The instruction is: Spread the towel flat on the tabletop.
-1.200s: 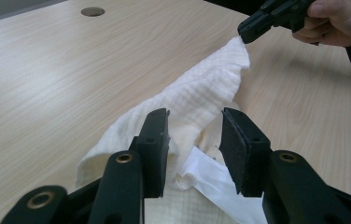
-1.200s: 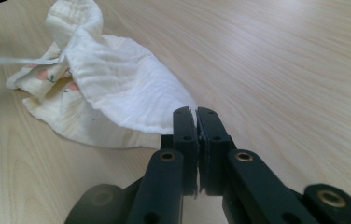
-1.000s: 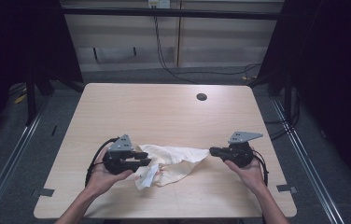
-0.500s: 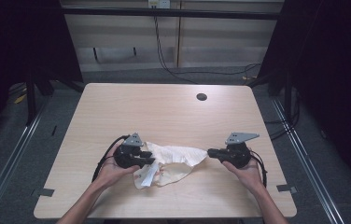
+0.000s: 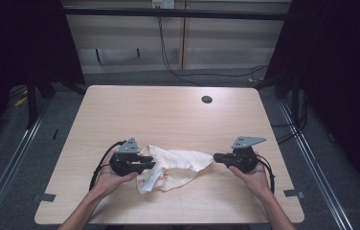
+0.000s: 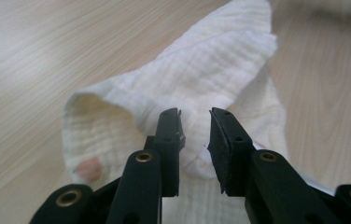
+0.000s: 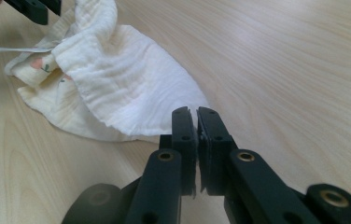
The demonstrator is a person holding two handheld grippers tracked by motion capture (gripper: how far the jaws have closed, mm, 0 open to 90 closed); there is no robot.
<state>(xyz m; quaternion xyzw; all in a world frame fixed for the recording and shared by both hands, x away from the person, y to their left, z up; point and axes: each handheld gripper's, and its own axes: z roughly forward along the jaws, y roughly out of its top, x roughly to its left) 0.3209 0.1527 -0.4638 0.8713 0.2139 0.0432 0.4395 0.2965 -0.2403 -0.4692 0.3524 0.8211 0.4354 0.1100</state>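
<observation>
A crumpled white muslin cloth [image 5: 178, 165] with a small printed pattern lies near the front middle of the wooden table [image 5: 168, 115]. My left gripper [image 5: 151, 165] is at the cloth's left end. In the left gripper view the cloth [image 6: 201, 79] bunches up between the jaws of that gripper [image 6: 195, 114], which stand open. My right gripper [image 5: 215, 156] points left at the cloth's right tip. In the right gripper view its jaws [image 7: 196, 112] are pressed together on the corner of the cloth [image 7: 117, 79]. The left gripper [image 7: 33, 7] shows beyond the cloth.
A dark round cable hole [image 5: 207, 99] sits in the table's far right part. Bare tabletop stretches behind the cloth and on both sides. Black cables trail from both grippers over the table's front. Dark curtains and floor rails flank the table.
My left gripper has shifted a little to the right, onto the cloth's left end. The right gripper has edged left, and the cloth between them lies slacker.
</observation>
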